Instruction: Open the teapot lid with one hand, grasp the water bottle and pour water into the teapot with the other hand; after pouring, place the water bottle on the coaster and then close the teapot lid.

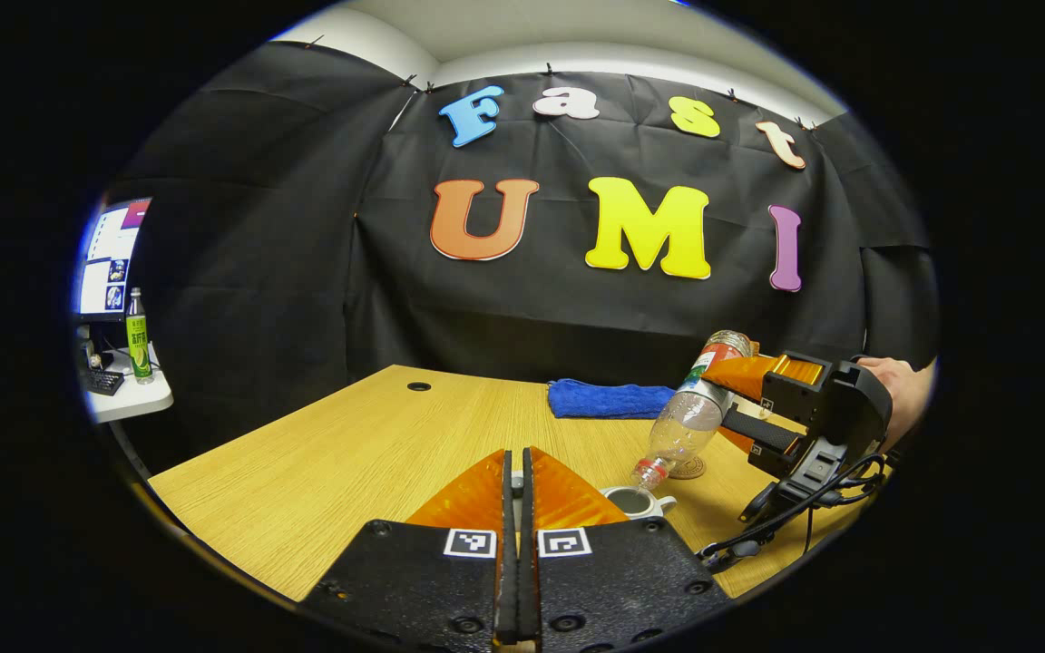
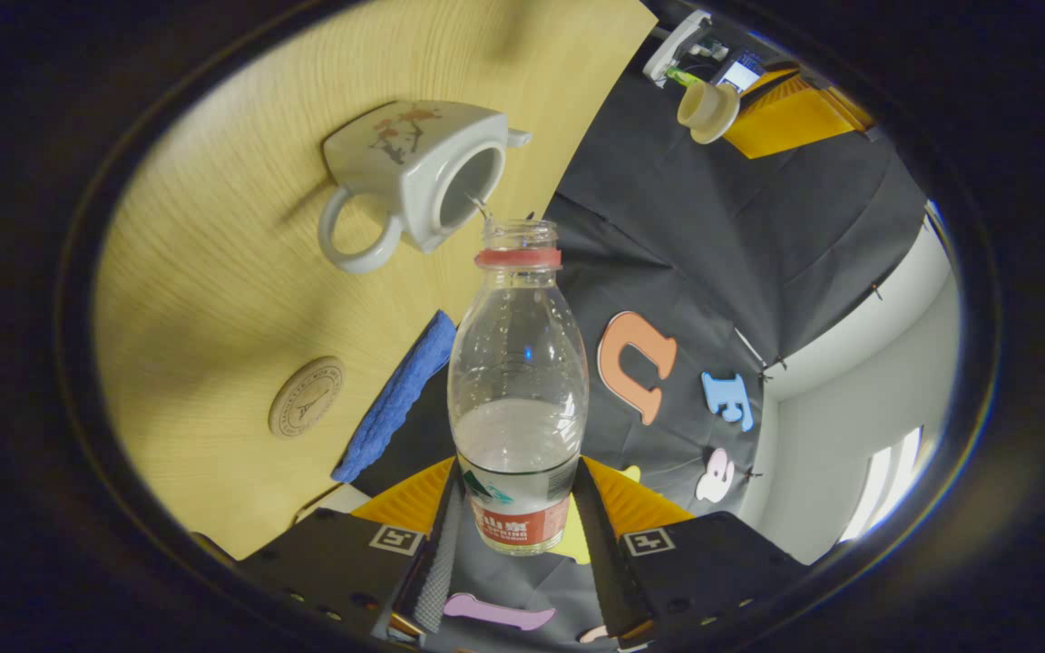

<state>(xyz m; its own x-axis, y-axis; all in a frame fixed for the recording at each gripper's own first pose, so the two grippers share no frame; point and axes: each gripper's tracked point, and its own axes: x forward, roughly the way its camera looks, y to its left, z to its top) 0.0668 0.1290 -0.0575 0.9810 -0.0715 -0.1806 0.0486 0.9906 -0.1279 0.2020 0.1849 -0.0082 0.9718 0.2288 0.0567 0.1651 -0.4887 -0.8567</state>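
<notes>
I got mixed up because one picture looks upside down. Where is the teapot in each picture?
Left gripper view: the teapot sits low, right of centre, under the tilted water bottle.
Right gripper view: the teapot is upper left, beyond the bottle's mouth.
Shared landmark: the blue cloth.

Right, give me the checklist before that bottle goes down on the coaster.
1. Grip on the bottle: ok. The right gripper is shut on the lower body of the water bottle, a finger on each side.
2. Pour on target: ok. The bottle's mouth is at the opening of the teapot, with a thin stream running in.
3. Lid out of the way: ok. The left gripper holds the teapot lid well off the pot.
4. Coaster free: ok. Nothing sits on the coaster.
5. Teapot full enough: cannot tell. The level inside is hidden.
6. Bottle emptied: not ok. Water remains in it.
</notes>
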